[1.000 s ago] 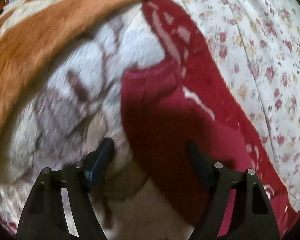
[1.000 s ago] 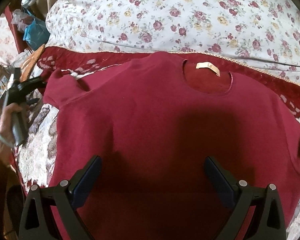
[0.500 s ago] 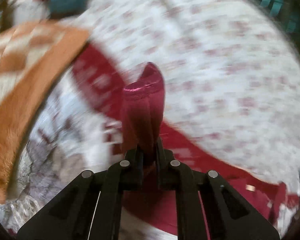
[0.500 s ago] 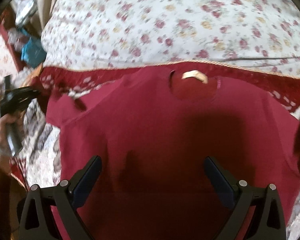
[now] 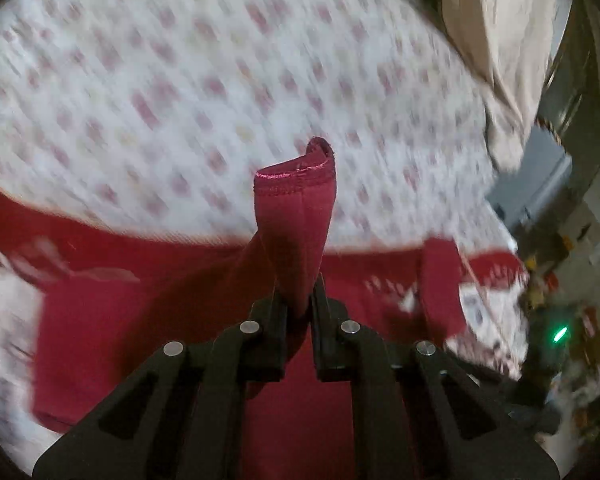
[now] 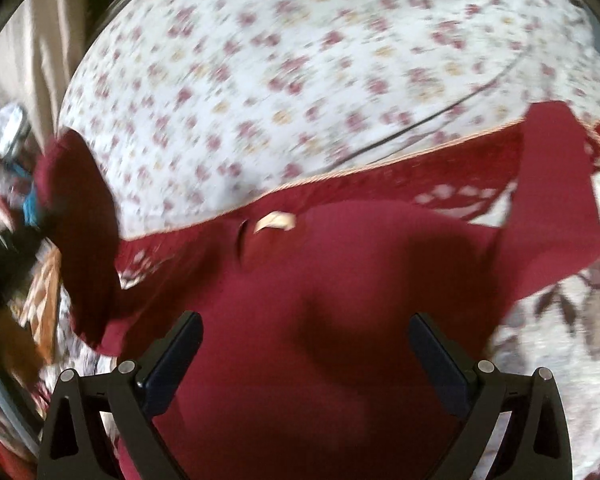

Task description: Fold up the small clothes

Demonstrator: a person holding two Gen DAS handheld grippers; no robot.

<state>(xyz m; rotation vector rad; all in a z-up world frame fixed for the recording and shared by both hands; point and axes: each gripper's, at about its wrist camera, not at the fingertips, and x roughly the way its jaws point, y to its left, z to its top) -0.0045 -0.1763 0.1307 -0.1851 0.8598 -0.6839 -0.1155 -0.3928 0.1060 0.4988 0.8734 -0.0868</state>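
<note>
A dark red sweater (image 6: 320, 312) lies spread on a bed, its neck label (image 6: 276, 222) toward the floral sheet. My left gripper (image 5: 299, 296) is shut on the sweater's left sleeve (image 5: 296, 232), whose hemmed cuff (image 5: 296, 178) stands up past the fingertips. In the right wrist view that lifted sleeve (image 6: 80, 216) rises at the far left edge; the gripper holding it is hidden there. The other sleeve (image 6: 548, 200) lies out to the right. My right gripper (image 6: 306, 344) hangs open above the sweater's body with nothing between its fingers.
A white sheet with red flowers (image 6: 300, 80) covers the bed behind the sweater. A red patterned blanket (image 6: 440, 184) lies under it. A beige curtain (image 5: 496, 40) and room clutter (image 5: 572, 280) sit at the right. An orange cloth (image 6: 44, 292) lies at the left.
My left gripper shut on the sleeve and swept it up and rightward over the sweater. The right gripper stayed open and rolled, tilting the view.
</note>
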